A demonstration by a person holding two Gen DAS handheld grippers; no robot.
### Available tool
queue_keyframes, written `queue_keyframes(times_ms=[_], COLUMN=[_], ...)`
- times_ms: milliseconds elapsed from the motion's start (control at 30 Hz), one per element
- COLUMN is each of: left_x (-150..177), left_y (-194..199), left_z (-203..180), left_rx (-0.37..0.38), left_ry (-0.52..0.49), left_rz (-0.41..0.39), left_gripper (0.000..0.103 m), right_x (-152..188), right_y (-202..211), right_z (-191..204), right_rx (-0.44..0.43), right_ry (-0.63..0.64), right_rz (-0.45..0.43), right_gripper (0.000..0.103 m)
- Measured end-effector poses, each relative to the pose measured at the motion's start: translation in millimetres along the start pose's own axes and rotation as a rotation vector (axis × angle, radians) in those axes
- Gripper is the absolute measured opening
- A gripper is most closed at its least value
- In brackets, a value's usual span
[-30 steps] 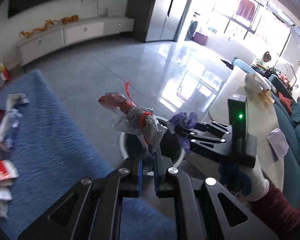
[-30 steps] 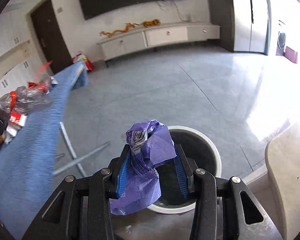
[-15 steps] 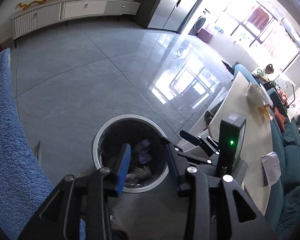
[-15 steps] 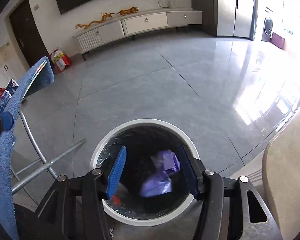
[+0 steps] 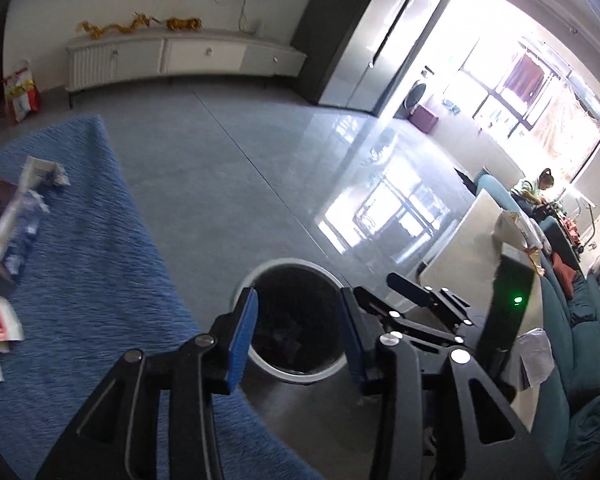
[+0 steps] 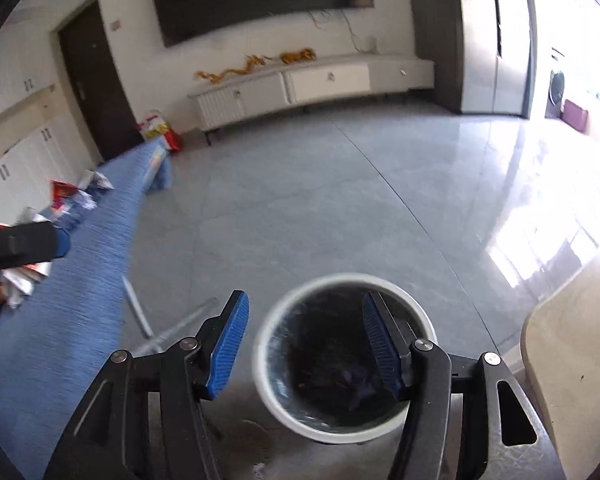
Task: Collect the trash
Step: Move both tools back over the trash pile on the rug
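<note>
A white round bin (image 5: 260,272) with a dark liner stands on the grey floor beside the blue cloth table (image 5: 80,280). My left gripper (image 5: 298,300) hangs above the bin; its jaws are opening and nothing is between them. Just to its right is my right gripper (image 5: 384,290). In the right wrist view my right gripper (image 6: 305,300) is open and empty over the bin (image 6: 268,392), where dropped trash (image 6: 340,376) lies dimly at the bottom. Loose wrappers (image 5: 4,216) lie on the blue cloth (image 6: 80,320). The left gripper (image 6: 40,244) shows at the left edge.
Metal table legs (image 6: 140,312) slant down next to the bin. A beige table (image 6: 572,360) and a teal sofa (image 5: 580,360) lie to the right, with a person seated far off (image 5: 540,184). A white low cabinet (image 5: 180,56) lines the back wall.
Both grippers held crumpled wrappers over the bin a second ago; both opened and the wrappers fell in. Both hands have since risen, and the left view has swung back toward the blue table.
</note>
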State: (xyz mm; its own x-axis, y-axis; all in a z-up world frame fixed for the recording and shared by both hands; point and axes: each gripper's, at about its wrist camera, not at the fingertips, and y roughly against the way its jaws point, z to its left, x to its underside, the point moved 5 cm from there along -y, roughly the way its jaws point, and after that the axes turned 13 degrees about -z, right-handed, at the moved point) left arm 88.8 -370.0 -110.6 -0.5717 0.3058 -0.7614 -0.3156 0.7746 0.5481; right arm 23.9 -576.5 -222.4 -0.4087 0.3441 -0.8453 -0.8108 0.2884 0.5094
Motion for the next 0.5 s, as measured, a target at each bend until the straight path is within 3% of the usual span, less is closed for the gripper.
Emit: queue_keyframes(times_ms=[267, 500], left_x=[-5.5, 18.2], left_y=[95.8, 174.6], left_z=[55.6, 135.2], left_rx=[-0.082, -0.194], left_ry=[-0.004, 0.059], left_rz=[-0.131, -0.207], left_gripper=[0.045, 0.052], right_x=[-37.1, -48.6], right_y=[36.2, 49.9], right_z=[92.3, 184.5], right_rx=[-0.115, -0.235], right_ry=[0.104, 0.230], right_rz=[-0.085, -0.112], right_gripper=[0.059, 0.059])
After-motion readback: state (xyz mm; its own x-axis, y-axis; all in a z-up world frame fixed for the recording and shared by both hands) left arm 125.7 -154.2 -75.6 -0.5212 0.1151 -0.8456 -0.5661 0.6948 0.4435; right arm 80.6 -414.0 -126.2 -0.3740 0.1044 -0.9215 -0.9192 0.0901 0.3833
